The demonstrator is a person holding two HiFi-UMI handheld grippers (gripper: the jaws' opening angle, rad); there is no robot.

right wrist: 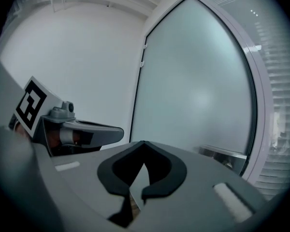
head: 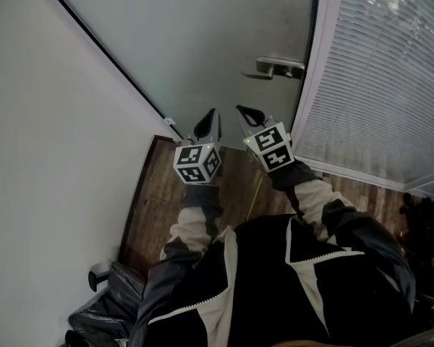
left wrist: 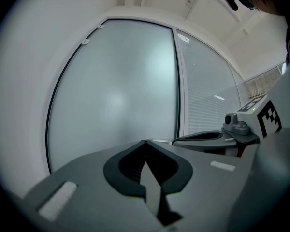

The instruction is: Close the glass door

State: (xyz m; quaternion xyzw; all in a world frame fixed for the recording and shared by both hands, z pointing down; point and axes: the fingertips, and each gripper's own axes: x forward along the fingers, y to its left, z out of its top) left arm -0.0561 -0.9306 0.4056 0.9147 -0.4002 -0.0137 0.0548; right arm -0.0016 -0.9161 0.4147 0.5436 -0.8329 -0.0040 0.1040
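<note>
At your far left in the head view runs a plain white wall (head: 50,121), with the wooden floor (head: 159,194) at its foot. Next comes your left claw (head: 212,114), held level and pointing at the door without touching it. Its own view shows the two jaws closed tip to tip with nothing between them. Ahead of both claws stands the frosted glass door (head: 202,35), its handle-side edge lying along the white frame (head: 311,71). Your right claw (head: 243,110) sits just beside the left one, short of the metal handle (head: 278,67) and apart from it. Its jaws are likewise pressed together and empty. Right of the frame is a glazed panel covered by slatted blinds (head: 383,71).
</note>
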